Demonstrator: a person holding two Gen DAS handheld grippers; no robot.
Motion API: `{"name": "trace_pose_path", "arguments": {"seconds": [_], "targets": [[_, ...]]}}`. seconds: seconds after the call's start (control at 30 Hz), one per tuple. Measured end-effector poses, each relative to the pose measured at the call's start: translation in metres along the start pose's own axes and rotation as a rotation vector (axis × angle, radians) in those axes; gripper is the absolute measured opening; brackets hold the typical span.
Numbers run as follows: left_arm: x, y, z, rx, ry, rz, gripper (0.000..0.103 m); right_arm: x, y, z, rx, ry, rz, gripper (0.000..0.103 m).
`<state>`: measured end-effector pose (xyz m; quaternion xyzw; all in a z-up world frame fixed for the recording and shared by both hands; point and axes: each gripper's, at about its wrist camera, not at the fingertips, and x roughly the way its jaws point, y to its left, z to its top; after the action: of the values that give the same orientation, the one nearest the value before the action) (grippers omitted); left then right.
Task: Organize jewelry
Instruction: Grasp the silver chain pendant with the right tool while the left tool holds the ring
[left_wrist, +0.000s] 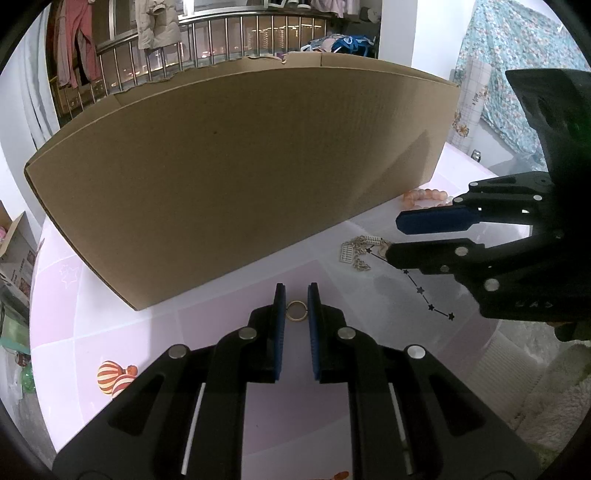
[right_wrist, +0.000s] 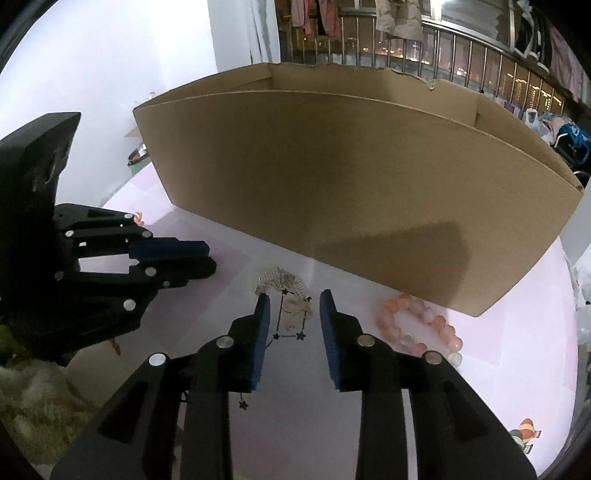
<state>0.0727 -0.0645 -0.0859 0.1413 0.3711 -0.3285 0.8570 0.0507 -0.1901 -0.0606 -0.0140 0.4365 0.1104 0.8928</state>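
We hold a gold ring (left_wrist: 296, 310) pinched in the left gripper (left_wrist: 296, 295) fingers above the bench (left_wrist: 207, 332); our right gripper (right_wrist: 294, 299) fingers stand open over the silver chain (right_wrist: 284, 286). Next, likely: close on the chain, then lift both into the cardboard box (right_wrist: 351, 192).

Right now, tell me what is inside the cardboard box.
Only the bare inner walls near the rim of the cardboard box show. Its tall front wall hides the floor, so any jewelry inside cannot be seen.
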Motion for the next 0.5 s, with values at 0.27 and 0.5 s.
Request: {"name": "trace_pose_path", "arguments": {"seconds": [0.27, 0.5], "targets": [[0.000, 0.000, 0.000, 0.000, 0.000, -0.001, 0.011, 0.006, 0.010, -0.004, 0.027, 0.012, -0.033, 0.028], [0.000, 0.001, 0.000, 0.000, 0.000, 0.000, 0.011, 0.009, 0.017, -0.002, 0.047, 0.025, -0.062, 0.022]]}}
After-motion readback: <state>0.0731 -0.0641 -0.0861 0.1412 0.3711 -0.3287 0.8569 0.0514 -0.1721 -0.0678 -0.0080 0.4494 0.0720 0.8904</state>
